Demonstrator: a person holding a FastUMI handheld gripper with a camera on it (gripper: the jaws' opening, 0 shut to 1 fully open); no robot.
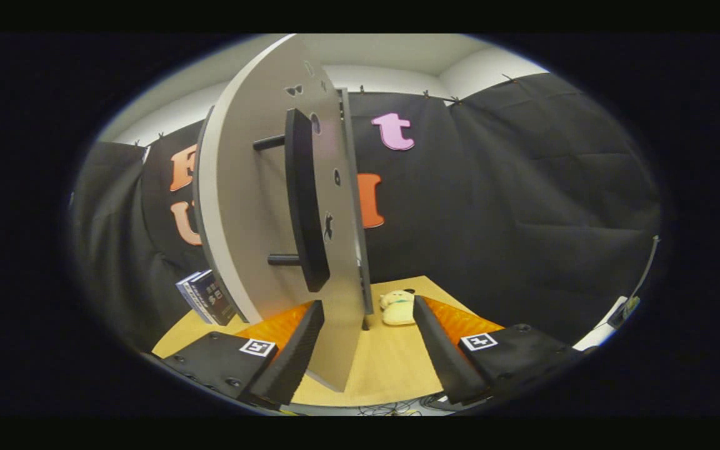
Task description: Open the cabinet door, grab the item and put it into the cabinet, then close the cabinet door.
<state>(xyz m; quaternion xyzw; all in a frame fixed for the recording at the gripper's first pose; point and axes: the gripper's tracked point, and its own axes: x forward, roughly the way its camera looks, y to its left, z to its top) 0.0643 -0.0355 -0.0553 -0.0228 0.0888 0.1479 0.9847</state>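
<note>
The cabinet door [260, 206] is a flat grey board, swung open so we look along it, and it stands just ahead of the gripper [369, 350]. It has a long black handle [304, 200] held off the board on two short black pegs. The door looks hard and stiff and will not bend. It should swing easily on its hinge, so a gentle push or pull ought to do. The handle is the best place to take hold.

The fingers are spread wide apart and hold nothing. The door's bottom edge comes down between them, very near the left finger [291, 350]. I cannot tell if it touches.

The item looks like a small pale soft toy [397, 307], though it is small and a bit blurry. It lies on the wooden table [391, 369], beyond the fingers and just beside the door's far edge. It should be light and squishy, not slippery, and hard to break. Pinch it around its middle.

Some dark books [207, 297] lean on the table behind the door.
</note>
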